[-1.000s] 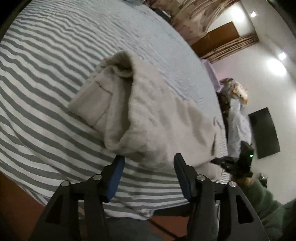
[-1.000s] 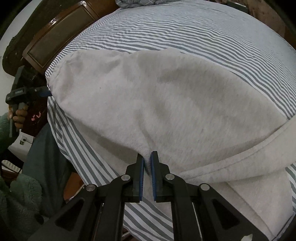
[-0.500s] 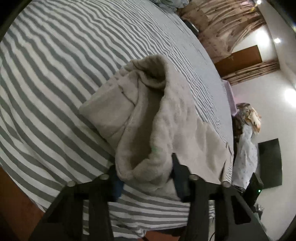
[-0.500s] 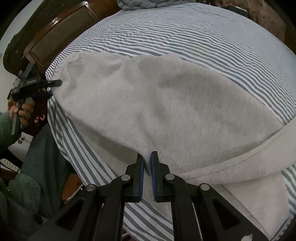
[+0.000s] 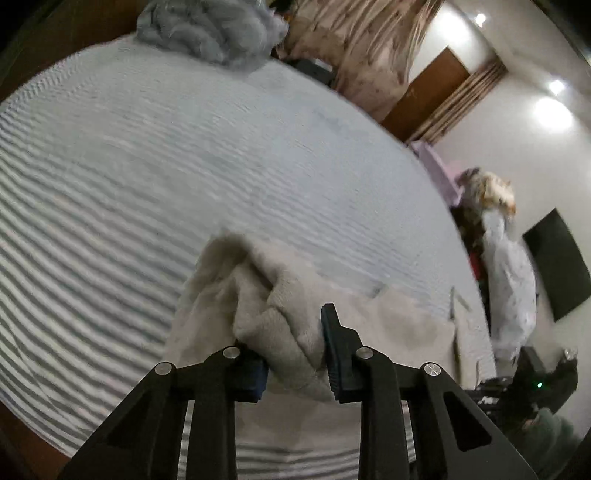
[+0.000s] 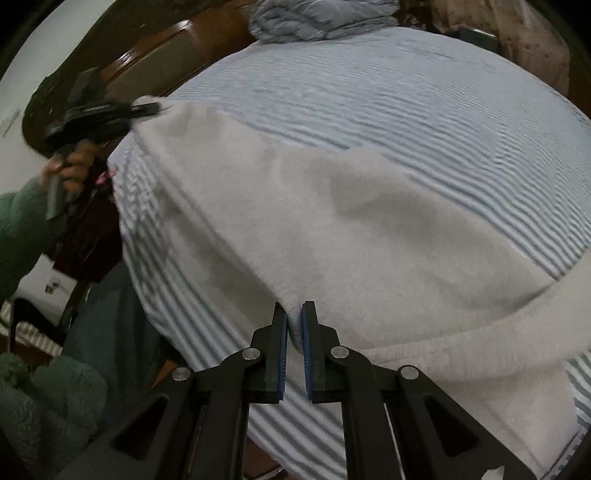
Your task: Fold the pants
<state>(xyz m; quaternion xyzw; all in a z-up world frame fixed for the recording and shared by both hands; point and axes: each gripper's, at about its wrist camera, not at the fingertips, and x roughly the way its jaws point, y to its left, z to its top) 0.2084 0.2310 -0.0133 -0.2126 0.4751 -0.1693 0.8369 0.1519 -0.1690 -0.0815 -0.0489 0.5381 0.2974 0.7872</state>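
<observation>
beige pants [image 6: 351, 229], grey-striped bedsheet [image 6: 424, 110]

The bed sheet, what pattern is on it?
Grey and white stripes on the sheet, clearest in the left wrist view.

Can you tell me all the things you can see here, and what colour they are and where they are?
pants: one, pale beige, spread on the bed, lifted at two edges.
bed sheet: one, white with grey stripes, covering the bed.
blanket: one, grey-blue, bunched at the far end of the bed.
headboard: one, brown wood, behind the bed.
curtain: one, beige patterned, beyond the bed.
door: one, brown, in the white wall.
dark screen: one, black, on the wall.
left gripper: black, blue pads, closing on a bunched pants end.
right gripper: black, blue pads, pinching a pants edge.
hand: one, green sleeve, holding the left gripper.
</observation>
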